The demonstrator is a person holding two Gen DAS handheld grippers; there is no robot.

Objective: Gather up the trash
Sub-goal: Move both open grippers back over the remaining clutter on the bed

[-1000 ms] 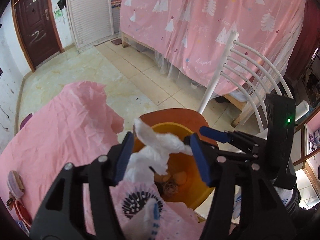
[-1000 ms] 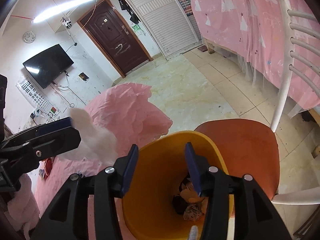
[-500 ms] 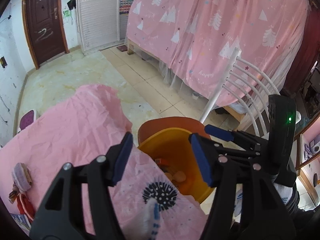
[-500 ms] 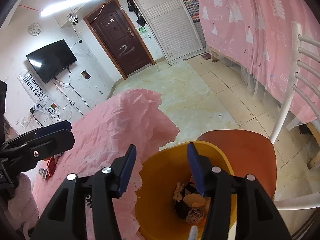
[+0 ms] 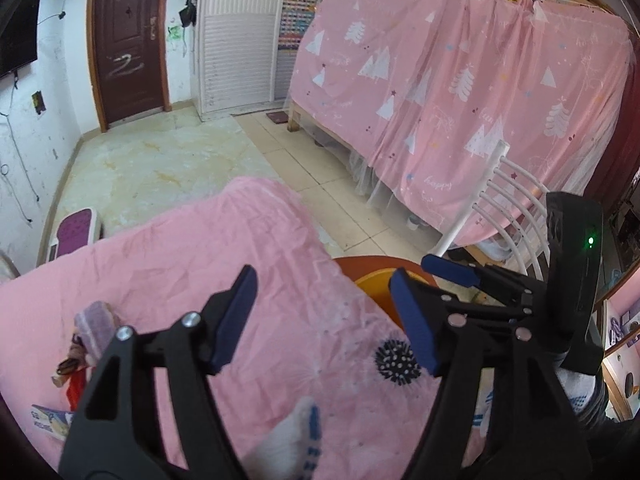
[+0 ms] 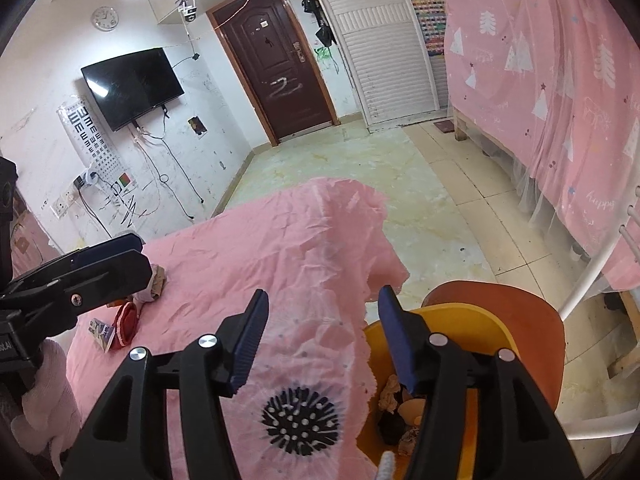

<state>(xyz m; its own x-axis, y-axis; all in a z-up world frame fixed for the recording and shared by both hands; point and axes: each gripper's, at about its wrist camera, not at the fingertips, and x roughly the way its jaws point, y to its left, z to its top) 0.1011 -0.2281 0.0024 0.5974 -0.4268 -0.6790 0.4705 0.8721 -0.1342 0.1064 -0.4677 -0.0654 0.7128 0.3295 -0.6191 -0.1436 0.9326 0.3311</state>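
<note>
**Both grippers empty over the pink tabletop, scraps waiting at the far-left edge**

While the jaws of the left gripper (image 5: 326, 318) and the right gripper (image 6: 320, 334) are opening, nothing is seen between either pair; both are released and held above the pink cloth (image 6: 280, 248) covering the tabletop. Off the right edge of the tabletop, a yellow bin (image 6: 472, 332) is set on an orange chair seat (image 6: 520, 304), with crumpled scraps already lying inside. The remaining trash (image 6: 122, 324) is gathered near the left edge of the tabletop: a red wrapper, a small printed packet and a crumpled brownish wad, lying close together. These pieces are judged to be light, soft and easily crushed, so little force would be needed. The wad is best pinched across its bulk; the flat packet is likely to slide on the cloth and is better taken by a raised edge.
</note>
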